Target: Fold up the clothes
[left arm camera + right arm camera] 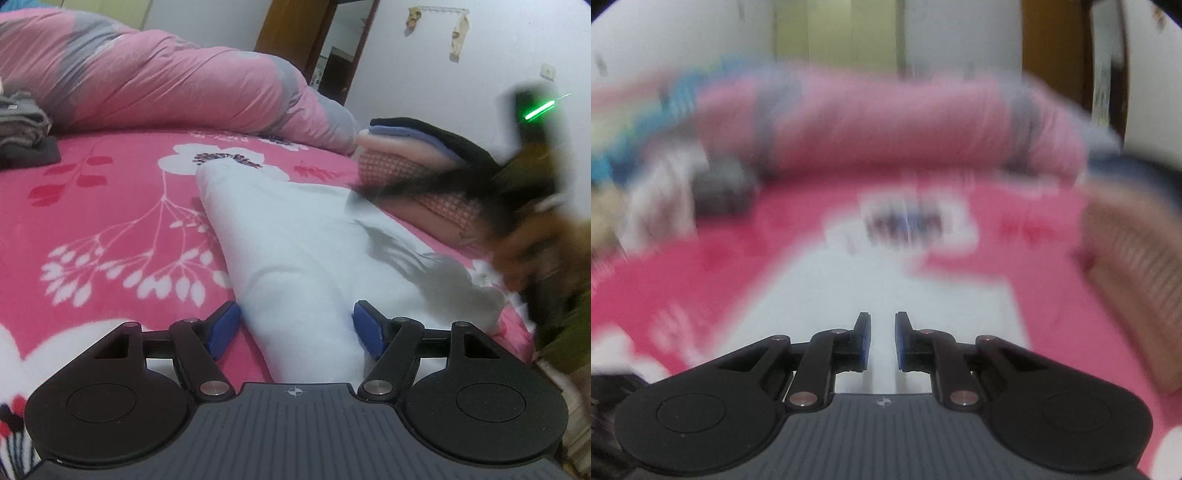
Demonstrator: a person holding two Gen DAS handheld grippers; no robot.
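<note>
One white garment (295, 236) on one pink floral bedsheet (110, 206). One rolled pink-grey quilt (155, 77) behind. Two stacks of folded clothes: one at left (26, 136), one at right (410, 155). Right stack shows at least four layers; exact number cannot be counted. Two grippers: left gripper (295, 328), right gripper (882, 339). Each has two blue pads.
</note>
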